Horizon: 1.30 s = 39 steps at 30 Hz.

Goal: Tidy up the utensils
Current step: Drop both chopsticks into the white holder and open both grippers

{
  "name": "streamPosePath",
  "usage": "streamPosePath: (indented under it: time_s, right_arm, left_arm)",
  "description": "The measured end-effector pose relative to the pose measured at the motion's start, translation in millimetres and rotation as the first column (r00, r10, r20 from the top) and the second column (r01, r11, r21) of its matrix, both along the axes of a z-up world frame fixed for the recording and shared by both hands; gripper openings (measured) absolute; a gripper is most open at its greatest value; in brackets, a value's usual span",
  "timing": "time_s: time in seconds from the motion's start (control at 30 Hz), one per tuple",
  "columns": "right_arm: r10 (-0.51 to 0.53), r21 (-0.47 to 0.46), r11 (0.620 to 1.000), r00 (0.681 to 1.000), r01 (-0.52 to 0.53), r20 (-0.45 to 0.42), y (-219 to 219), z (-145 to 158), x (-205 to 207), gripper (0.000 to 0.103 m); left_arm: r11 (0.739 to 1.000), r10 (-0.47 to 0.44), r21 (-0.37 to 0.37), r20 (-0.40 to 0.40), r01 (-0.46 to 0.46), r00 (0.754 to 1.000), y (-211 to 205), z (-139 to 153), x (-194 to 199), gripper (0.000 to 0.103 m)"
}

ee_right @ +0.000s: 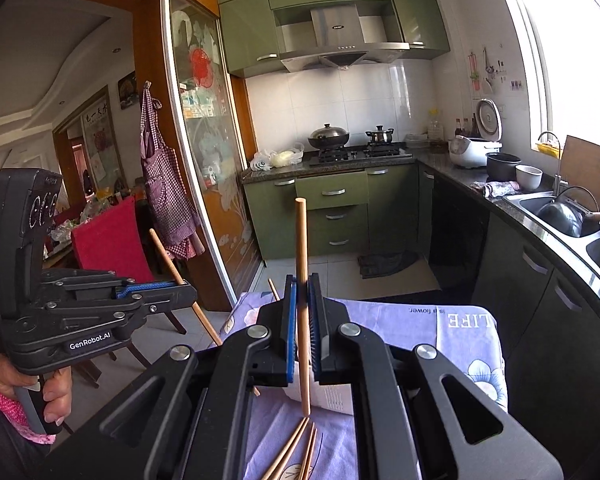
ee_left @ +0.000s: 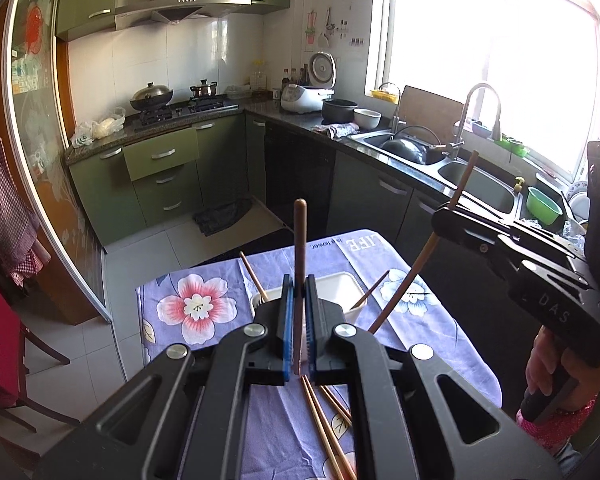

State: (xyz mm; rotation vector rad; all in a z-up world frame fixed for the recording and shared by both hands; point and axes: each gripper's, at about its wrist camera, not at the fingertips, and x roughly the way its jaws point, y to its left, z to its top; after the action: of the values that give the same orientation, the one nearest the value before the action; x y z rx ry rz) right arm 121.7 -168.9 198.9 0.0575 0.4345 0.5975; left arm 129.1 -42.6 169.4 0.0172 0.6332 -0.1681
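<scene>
My left gripper (ee_left: 299,286) is shut on a dark brown chopstick (ee_left: 300,236) that stands upright above the table. Below it sits a white utensil holder (ee_left: 342,286) with two chopsticks leaning in it, one at the left (ee_left: 254,276) and one at the right (ee_left: 370,294). My right gripper (ee_right: 302,286) is shut on a light wooden chopstick (ee_right: 301,240), also held upright over the holder (ee_right: 334,398). Each gripper shows in the other's view: the right one (ee_left: 442,216) with its slanted chopstick (ee_left: 416,260), and the left one (ee_right: 188,292). Several loose chopsticks (ee_left: 324,420) lie on the cloth near me.
The table wears a purple floral cloth (ee_left: 428,320). A counter with a double sink (ee_left: 480,188) runs along the right, close to the table. Green cabinets and a stove (ee_left: 180,108) stand at the back. A red chair (ee_right: 108,240) is at the left.
</scene>
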Motion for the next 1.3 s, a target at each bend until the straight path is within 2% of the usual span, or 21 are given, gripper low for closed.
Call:
streamPosePath:
  time_s: [0.2,0.37,0.5,0.63,0.77,0.87,1.07,1.3]
  right_arm:
    - [-0.045,0.014,0.999,0.998,0.045,0.033,8.7,31.0,28.0,0.007]
    - [-0.094,-0.012,0.995,0.995,0.094,0.033,18.7,36.0,59.1,0.007]
    - [-0.112,-0.033,0.993,0.994,0.112,-0.015,25.4,14.2,85.4,0.007]
    - [-0.112,-0.076,0.991,0.991,0.106,-0.076,36.0,-24.8,104.9,0.007]
    - [-0.106,-0.104,0.990,0.988,0.095,-0.116,43.7,-61.0,111.4,0.007]
    - [-0.105,-0.112,0.990,0.986,0.090,-0.132,45.6,-77.5,113.3,0.007]
    - [-0.091,-0.115,0.991,0.985,0.075,-0.145,44.4,-90.7,105.4,0.008]
    - [-0.086,-0.090,0.993,0.989,0.075,-0.124,35.7,-79.6,88.9,0.008]
  left_arm:
    - [1.000,0.016,-0.013,0.057,-0.015,0.998,-1.7,24.5,22.6,0.006]
    - [0.999,0.048,-0.019,0.068,-0.046,0.997,1.4,23.6,48.0,0.006]
    - [0.998,0.061,-0.014,0.015,-0.061,0.998,3.3,-0.1,70.1,0.006]
    - [0.998,0.064,-0.007,-0.050,-0.064,0.997,5.0,-27.9,87.1,0.006]
    - [0.998,0.064,0.006,-0.095,-0.064,0.993,4.4,-50.7,94.5,0.006]
    - [0.998,0.064,0.015,-0.116,-0.062,0.991,4.0,-62.7,96.2,0.006]
    - [0.998,0.065,0.019,-0.132,-0.063,0.989,3.6,-71.5,93.8,0.006]
    - [0.998,0.064,0.027,-0.122,-0.061,0.990,-1.1,-64.9,86.1,0.009]
